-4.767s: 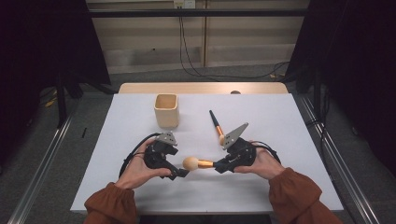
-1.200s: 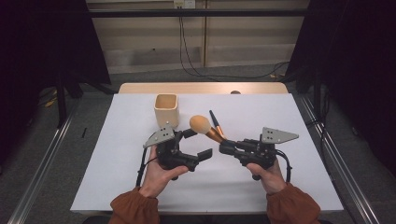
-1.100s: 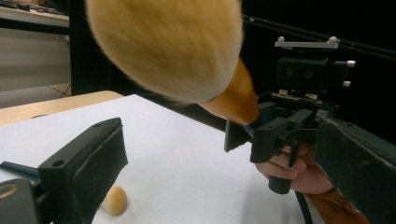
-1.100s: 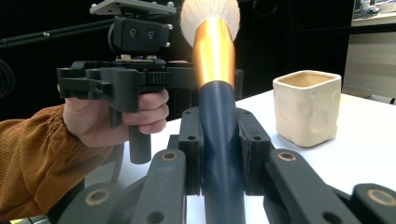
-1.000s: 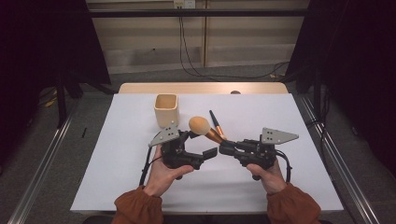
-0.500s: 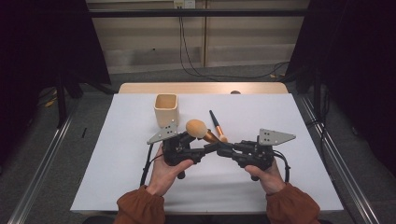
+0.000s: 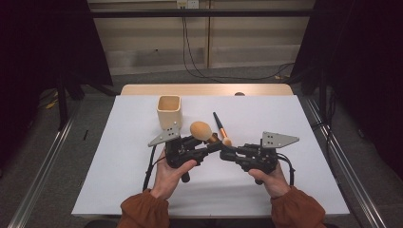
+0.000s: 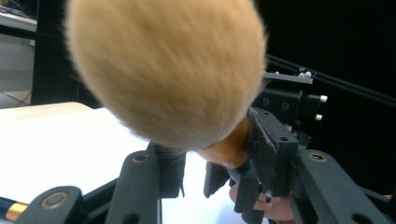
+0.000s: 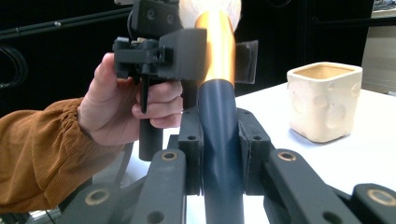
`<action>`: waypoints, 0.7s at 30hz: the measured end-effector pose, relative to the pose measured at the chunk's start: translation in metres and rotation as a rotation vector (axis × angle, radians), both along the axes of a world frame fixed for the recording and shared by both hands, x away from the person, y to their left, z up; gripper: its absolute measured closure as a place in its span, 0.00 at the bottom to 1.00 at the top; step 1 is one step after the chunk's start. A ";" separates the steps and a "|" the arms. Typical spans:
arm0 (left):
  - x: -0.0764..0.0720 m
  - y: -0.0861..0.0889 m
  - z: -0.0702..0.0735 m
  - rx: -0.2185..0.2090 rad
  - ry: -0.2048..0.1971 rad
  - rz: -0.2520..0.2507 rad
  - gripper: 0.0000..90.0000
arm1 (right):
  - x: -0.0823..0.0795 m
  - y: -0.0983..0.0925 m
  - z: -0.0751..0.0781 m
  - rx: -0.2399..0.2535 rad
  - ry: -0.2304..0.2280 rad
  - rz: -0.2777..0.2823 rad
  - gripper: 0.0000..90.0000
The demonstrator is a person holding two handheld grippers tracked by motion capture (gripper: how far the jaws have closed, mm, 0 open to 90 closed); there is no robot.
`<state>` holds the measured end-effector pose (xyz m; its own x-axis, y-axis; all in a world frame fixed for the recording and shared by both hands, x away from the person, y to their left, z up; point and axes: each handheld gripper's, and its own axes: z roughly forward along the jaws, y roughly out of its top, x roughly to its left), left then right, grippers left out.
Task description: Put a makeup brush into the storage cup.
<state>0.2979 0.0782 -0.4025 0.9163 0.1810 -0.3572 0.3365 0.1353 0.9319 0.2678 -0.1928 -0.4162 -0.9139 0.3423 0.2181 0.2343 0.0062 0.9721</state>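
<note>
Right gripper [image 9: 219, 154]: pinches the big brush's [image 7: 203, 130] dark handle.
Left gripper [image 8: 210, 172]: jaws have just been closing on the gold neck.
Cup [image 7: 169, 110]: stands near.

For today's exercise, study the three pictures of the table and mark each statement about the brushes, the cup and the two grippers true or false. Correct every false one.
1. The right gripper is clamped on the big brush's dark handle. True.
2. The big brush stands inside the cream cup. False: it is held above the table, between the two grippers.
3. A second, slimmer brush lies on the white table. True.
4. The cream cup lies tipped on its side. False: it stands upright.
5. The left gripper has its jaws around the golden ferrule. True; they have just been closing there.
</note>
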 end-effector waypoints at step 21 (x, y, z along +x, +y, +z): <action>0.000 0.001 0.005 0.061 0.001 -0.012 0.72 | 0.000 0.004 -0.001 -0.047 0.008 -0.006 0.75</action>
